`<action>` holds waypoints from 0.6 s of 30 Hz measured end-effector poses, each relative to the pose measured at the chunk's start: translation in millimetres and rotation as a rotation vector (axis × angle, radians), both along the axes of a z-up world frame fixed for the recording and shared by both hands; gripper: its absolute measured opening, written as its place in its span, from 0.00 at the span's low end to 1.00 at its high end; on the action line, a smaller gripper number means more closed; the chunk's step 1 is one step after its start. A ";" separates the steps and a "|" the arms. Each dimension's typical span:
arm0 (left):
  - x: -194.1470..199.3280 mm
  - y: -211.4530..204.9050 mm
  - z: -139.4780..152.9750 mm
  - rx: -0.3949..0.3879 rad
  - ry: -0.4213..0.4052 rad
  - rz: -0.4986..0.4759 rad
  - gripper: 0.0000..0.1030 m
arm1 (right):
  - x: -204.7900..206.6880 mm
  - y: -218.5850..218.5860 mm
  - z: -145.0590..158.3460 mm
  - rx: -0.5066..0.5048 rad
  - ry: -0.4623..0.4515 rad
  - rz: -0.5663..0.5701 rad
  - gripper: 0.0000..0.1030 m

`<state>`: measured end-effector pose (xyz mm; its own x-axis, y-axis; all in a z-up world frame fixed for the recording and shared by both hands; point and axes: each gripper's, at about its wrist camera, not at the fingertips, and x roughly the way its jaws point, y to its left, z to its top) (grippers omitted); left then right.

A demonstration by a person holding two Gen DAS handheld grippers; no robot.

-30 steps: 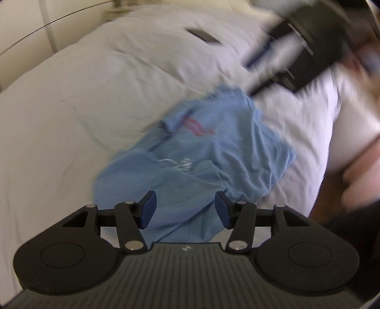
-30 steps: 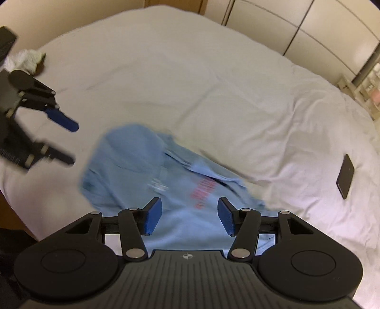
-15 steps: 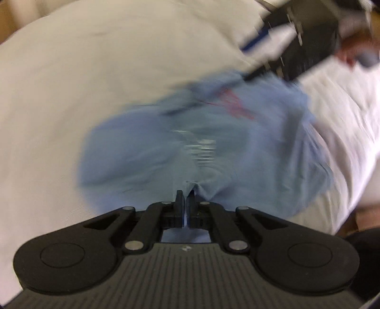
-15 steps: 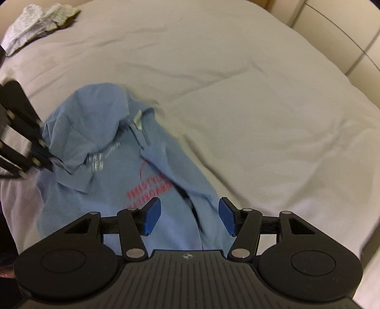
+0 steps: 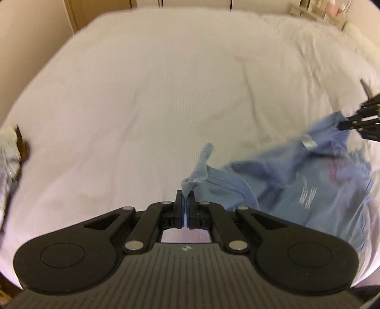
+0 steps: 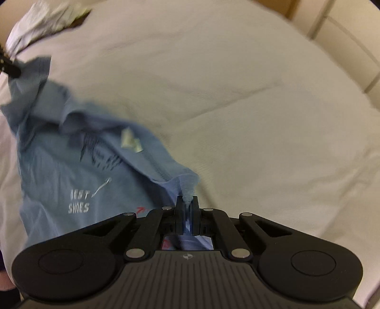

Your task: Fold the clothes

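Both grippers are closed on the light blue shirt. Left gripper has its jaws pressed together on a bunched corner of cloth, which sticks out just above the tips. Right gripper pinches another bunched edge in the same way, with blue fabric also visible under its jaws. Between the two, the shirt hangs stretched and wrinkled above the white bed; white letters and a small label show on it, but the blur makes it hard to say which side faces up. Farther away, at the bed's edge, lies a pale crumpled cloth.
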<state>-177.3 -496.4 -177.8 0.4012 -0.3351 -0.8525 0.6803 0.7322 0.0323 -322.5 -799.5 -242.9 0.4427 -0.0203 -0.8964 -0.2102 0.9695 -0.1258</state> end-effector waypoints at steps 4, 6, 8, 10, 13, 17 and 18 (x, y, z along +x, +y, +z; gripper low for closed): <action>21.9 -17.6 40.5 -0.085 -0.079 -0.016 0.00 | -23.6 -26.9 61.0 -0.022 -0.110 -0.129 0.01; 38.0 -32.4 55.4 -0.125 -0.115 -0.026 0.00 | -31.4 -39.9 88.7 -0.037 -0.163 -0.175 0.01; 58.8 -51.8 63.9 -0.150 -0.152 -0.044 0.00 | -29.2 -52.5 108.1 -0.051 -0.202 -0.194 0.01; 83.1 -76.1 63.9 -0.156 -0.187 -0.061 0.00 | -15.8 -67.7 120.5 -0.061 -0.233 -0.206 0.01; 122.5 -116.5 51.1 -0.150 -0.229 -0.064 0.00 | 20.3 -93.4 121.8 -0.091 -0.282 -0.215 0.01; 152.6 -158.3 15.0 -0.092 -0.225 0.031 0.26 | 81.9 -126.7 93.4 -0.178 -0.320 -0.222 0.09; 156.6 -161.6 4.9 -0.081 -0.204 0.061 0.32 | 87.0 -132.1 86.2 -0.185 -0.312 -0.241 0.20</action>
